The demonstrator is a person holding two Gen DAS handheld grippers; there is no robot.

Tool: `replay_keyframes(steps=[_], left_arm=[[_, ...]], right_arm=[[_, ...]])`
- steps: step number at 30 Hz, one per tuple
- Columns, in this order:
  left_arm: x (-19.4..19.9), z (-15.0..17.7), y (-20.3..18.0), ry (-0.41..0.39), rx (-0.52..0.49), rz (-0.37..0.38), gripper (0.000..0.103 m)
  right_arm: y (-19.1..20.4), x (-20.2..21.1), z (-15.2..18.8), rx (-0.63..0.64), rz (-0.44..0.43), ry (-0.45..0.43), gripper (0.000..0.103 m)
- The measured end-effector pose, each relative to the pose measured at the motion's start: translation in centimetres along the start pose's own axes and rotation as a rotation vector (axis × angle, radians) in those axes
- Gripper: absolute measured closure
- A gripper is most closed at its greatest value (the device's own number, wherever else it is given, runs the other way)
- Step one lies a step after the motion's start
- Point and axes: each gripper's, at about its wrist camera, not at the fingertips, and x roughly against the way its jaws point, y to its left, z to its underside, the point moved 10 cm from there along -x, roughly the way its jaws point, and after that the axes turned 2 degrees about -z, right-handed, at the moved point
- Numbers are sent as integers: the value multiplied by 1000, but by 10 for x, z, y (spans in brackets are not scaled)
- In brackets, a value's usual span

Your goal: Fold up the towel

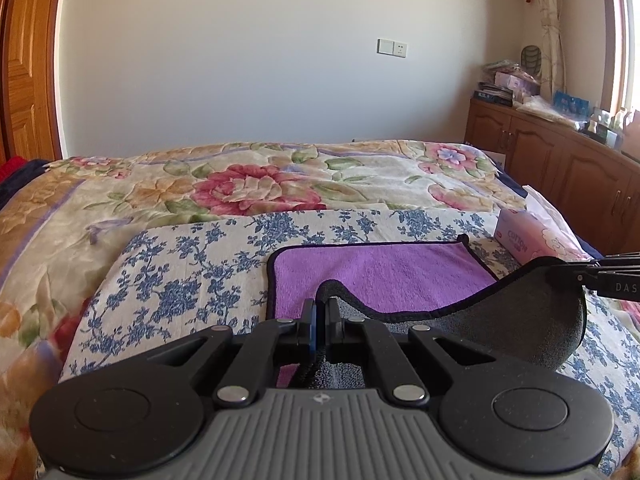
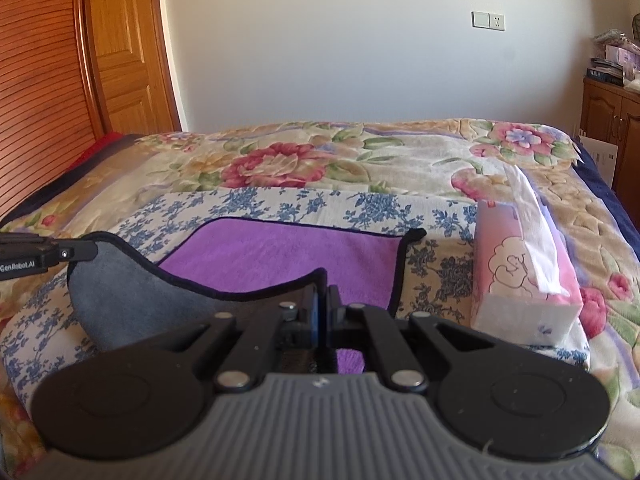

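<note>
A towel, purple on top and grey underneath with a dark hem, lies on a blue-flowered cloth on the bed. It also shows in the right wrist view. My left gripper is shut on the towel's near left corner and holds it lifted. My right gripper is shut on the near right corner. Between them the near edge hangs raised, grey side showing, over the flat far half. The right gripper enters the left wrist view at the right edge; the left gripper enters the right wrist view at the left edge.
A pink tissue box stands on the bed just right of the towel, seen too in the left wrist view. A flowered quilt covers the bed behind. A wooden cabinet with clutter stands far right, a wooden door at left.
</note>
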Motion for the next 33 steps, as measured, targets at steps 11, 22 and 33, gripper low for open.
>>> replay_keyframes(steps=[11, 22, 33], left_arm=[[-16, -15, 4, -2, -5, 9, 98], [-30, -31, 2, -14, -32, 11, 98], [-55, -49, 3, -13, -41, 9, 98]], right_arm=[[-6, -9, -9, 31, 14, -7, 99], [-12, -19, -23, 71, 30, -24, 99], [-22, -34, -40, 109, 45, -47, 99]])
